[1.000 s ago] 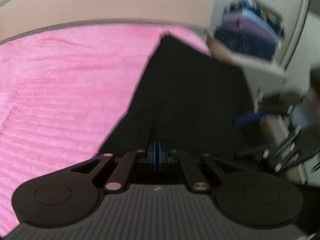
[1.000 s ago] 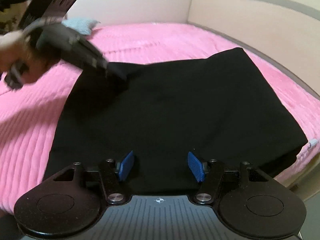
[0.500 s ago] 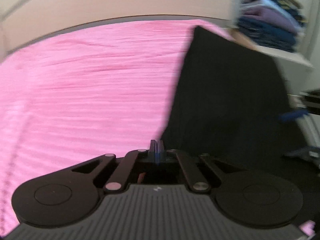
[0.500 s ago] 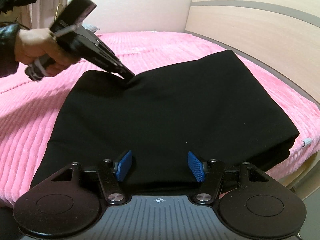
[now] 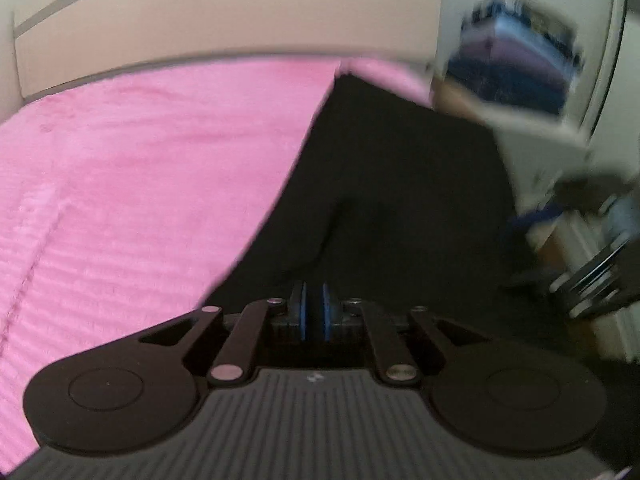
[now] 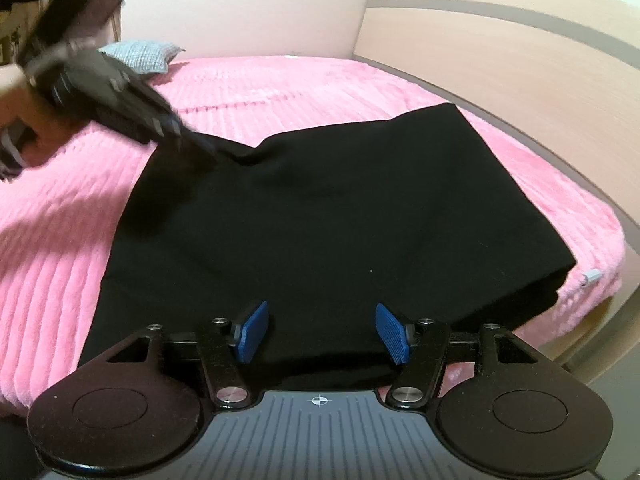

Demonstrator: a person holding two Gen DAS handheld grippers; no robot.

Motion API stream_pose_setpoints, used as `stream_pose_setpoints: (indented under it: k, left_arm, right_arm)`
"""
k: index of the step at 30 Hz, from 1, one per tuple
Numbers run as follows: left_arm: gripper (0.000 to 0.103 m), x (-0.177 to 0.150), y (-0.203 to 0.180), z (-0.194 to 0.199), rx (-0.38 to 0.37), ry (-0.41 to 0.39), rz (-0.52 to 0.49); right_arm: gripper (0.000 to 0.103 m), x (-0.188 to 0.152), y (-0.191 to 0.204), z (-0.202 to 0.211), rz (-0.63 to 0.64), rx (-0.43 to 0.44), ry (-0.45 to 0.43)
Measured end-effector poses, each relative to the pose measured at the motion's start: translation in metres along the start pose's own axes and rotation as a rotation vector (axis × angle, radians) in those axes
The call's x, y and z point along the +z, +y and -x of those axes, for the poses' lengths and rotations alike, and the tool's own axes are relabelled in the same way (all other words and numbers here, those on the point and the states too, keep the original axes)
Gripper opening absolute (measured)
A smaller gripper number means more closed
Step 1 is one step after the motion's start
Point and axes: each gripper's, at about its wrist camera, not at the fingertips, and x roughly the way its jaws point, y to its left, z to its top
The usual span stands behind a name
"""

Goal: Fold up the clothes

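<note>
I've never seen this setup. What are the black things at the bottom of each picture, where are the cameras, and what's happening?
There is no robot. A person holds tongs in each hand, and each pair carries a camera looking along its fingers, so its own body fills the bottom of its picture. A folded black garment lies on a pink bedspread. The right tongs hover open over its near edge, holding nothing. The left tongs are at its far corner with the jaws opening. It is too dark to tell whether cloth is between them.
</note>
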Motion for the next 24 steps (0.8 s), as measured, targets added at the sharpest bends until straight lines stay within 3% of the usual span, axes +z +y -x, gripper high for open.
stream_pose_setpoints:
  k: [3, 7, 11, 14, 16, 17, 21, 24]
  left_arm:
    - [0.003, -0.007, 0.024, -0.014, 0.024, -0.004, 0.129]
    - [0.003, 0.001, 0.031, -0.008, 0.127, 0.012, 0.156]
    - [0.004, 0.003, 0.008, 0.016, 0.228, 0.025, 0.053]
    - [0.015, -0.009, -0.041, 0.054, 0.233, 0.001, -0.065]
    - [0.035, -0.021, -0.084, 0.078, 0.228, -0.007, -0.175]
    - [0.038, -0.028, -0.106, 0.085, 0.221, -0.008, -0.230]
    - [0.046, -0.060, -0.196, 0.094, 0.251, -0.020, -0.436]
    - [0.047, -0.075, -0.236, 0.074, 0.334, 0.006, -0.549]
  right_arm:
    - [0.063, -0.003, 0.000, 0.012, -0.003, -0.007, 0.012]
    - [0.063, -0.009, -0.016, 0.035, -0.077, -0.003, 0.048]
    - [0.063, -0.025, -0.021, 0.062, -0.069, -0.044, 0.051]
    - [0.064, -0.039, -0.021, 0.084, -0.067, -0.065, 0.043]
    - [0.083, -0.046, -0.019, 0.091, -0.068, -0.074, 0.037]
    - [0.093, -0.049, -0.017, 0.096, -0.073, -0.076, 0.024]
    - [0.093, -0.059, -0.012, 0.108, -0.087, -0.060, 0.009]
    - [0.093, -0.062, -0.009, 0.116, -0.081, -0.045, -0.009]
